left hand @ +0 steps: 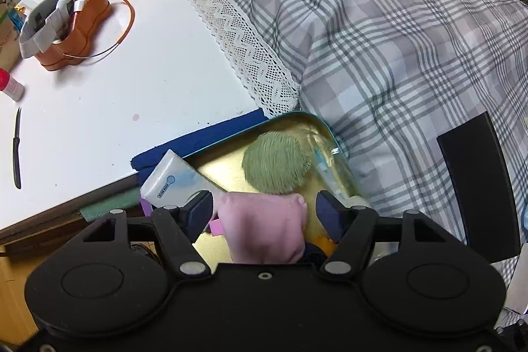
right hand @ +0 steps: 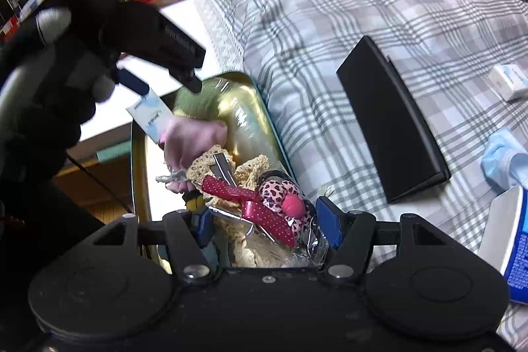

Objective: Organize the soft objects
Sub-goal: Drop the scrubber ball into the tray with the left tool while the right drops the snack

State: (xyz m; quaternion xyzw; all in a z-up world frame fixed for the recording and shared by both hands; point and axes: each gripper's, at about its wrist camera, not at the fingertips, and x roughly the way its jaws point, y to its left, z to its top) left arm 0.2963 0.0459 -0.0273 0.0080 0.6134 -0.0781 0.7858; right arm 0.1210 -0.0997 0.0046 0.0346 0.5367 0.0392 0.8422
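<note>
Nearest the left wrist camera, the left gripper (left hand: 260, 213) straddles a small pink fabric pouch (left hand: 264, 225) lying in the shallow gold-lined metal tin (left hand: 297, 116); its blue pads stand apart from the cloth, so the pouch looks released. Beside it in the tin rest a round green fuzzy pad (left hand: 276, 163) and a white tissue packet (left hand: 171, 178) propped on the rim. The right gripper (right hand: 267, 225) is clamped on a clear-wrapped bundle of cream crochet lace, red dotted ribbon and leopard-print pink hair clip (right hand: 264, 210), over the tin's near end. Best to lift the left tool straight up, then lower the bundle into the bare gold floor without snagging the wrap. Under the tin spreads a grey plaid bedspread (left hand: 396, 22); a white desk (left hand: 115, 94) with a lace runner adjoins it, in a cluttered room.
</note>
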